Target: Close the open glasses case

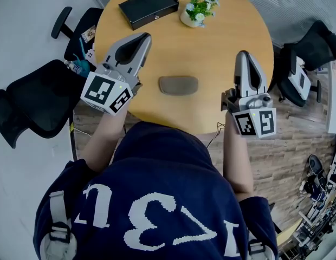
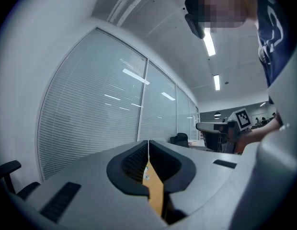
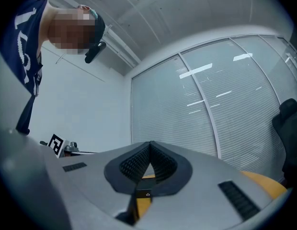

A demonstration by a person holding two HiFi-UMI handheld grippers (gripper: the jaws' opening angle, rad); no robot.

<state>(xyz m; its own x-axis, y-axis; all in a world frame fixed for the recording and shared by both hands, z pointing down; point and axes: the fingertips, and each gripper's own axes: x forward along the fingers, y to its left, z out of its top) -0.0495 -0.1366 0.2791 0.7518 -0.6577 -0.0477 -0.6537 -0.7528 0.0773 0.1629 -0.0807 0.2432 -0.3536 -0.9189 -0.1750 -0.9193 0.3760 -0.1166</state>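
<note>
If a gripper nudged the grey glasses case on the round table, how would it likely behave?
The glasses case lies flat and low on the table, so it would probably slide rather than roll or tip. Its even oval outline suggests a stiff shell that keeps its shape. It is smaller than the black box, so likely light.

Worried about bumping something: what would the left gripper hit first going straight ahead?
Likely nothing on the table: the left gripper points over the black box, seemingly above it, toward the window blinds. Height is hard to judge.
</note>
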